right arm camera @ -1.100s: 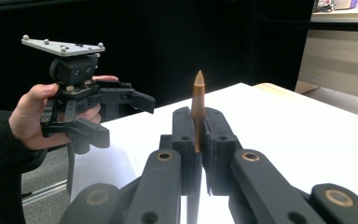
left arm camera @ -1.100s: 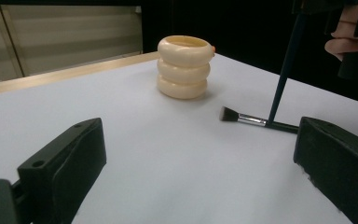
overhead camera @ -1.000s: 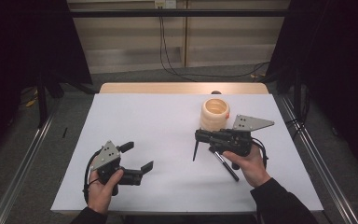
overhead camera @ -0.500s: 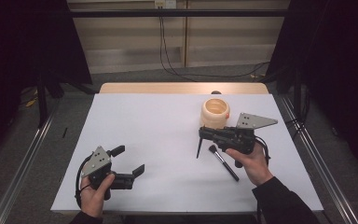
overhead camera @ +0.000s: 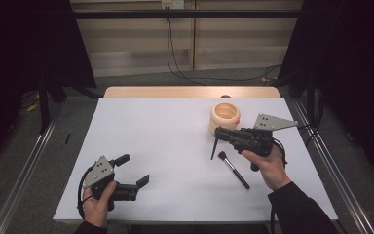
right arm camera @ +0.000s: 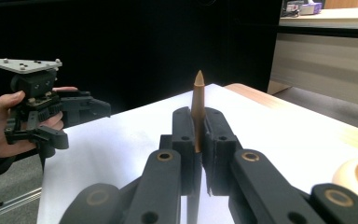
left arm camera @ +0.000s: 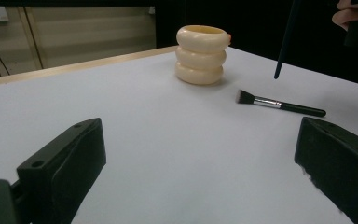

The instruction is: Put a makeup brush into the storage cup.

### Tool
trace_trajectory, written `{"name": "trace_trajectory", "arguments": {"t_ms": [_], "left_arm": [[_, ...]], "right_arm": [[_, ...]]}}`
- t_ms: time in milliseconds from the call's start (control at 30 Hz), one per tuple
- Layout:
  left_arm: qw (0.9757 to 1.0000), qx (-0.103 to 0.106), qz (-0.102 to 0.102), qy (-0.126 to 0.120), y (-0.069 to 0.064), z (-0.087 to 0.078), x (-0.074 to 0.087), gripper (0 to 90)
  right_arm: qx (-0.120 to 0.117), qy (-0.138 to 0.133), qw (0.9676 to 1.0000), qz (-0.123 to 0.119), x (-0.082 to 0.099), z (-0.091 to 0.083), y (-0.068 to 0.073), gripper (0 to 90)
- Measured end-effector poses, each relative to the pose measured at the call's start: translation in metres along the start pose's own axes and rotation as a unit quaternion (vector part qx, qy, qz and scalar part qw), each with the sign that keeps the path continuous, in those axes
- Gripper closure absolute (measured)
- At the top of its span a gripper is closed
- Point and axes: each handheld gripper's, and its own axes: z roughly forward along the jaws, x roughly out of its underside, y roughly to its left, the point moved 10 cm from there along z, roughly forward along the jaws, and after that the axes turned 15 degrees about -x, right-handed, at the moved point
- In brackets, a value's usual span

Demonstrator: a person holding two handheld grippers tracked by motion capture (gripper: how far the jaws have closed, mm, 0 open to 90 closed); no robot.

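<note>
While the right gripper hangs above the white table in the high view, its jaws are clamped tight on a thin dark stick, prob. a slim brush or pencil. That stick points down from the jaws, tip just off the sheet. In the right gripper view the same stick looks brown w/ a pointed end, poking out past the pads and pinched between them.

Just beside that tip, toward the person, a black makeup brush lies flat on the table, bristles nearest the stick, handle running away toward the right hand. It's untouched. Right behind the right gripper, on the far side, stands a cream ringed cup, upright, v. near the gripper body.

Left gripper sits well apart, at the table's near left, held low in the left hand. Its jaws stand wide apart w/ nothing between. In the left gripper view, looking out between those jaws, the cup is ahead, the brush ahead to the right, and the hanging stick above the brush.
</note>
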Motion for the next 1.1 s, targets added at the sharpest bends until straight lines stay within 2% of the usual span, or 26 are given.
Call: {"name": "trace_trajectory", "arguments": {"t_ms": [233,333,400,600,767,1100], "left_arm": [[1.0000,0.004,0.002,0.001,-0.004,0.000,0.001,1.9],[1.0000,0.006,0.008,0.001,-0.004,0.000,0.001,1.9],[1.0000,0.005,0.003,-0.001,-0.004,0.000,0.000,1.9],[0.9999,0.008,0.008,0.001,-0.004,0.000,0.001,1.8],[1.0000,0.007,0.002,0.000,-0.006,0.001,0.001,1.8],[0.9999,0.009,0.005,0.004,-0.006,0.001,0.002,1.8]], "right_arm": [[0.015,-0.001,0.9999,0.002,-0.001,-0.006,-0.011,84.0],[0.019,-0.004,0.9998,0.001,-0.006,-0.010,-0.015,84.0],[0.024,-0.002,0.9997,-0.001,-0.010,-0.012,-0.018,84.0],[0.036,-0.004,0.9993,-0.005,-0.018,-0.017,-0.028,84.1],[0.044,-0.005,0.9990,-0.004,-0.025,-0.020,-0.035,84.0],[0.067,-0.004,0.9977,-0.005,-0.038,-0.026,-0.055,84.0]]}}
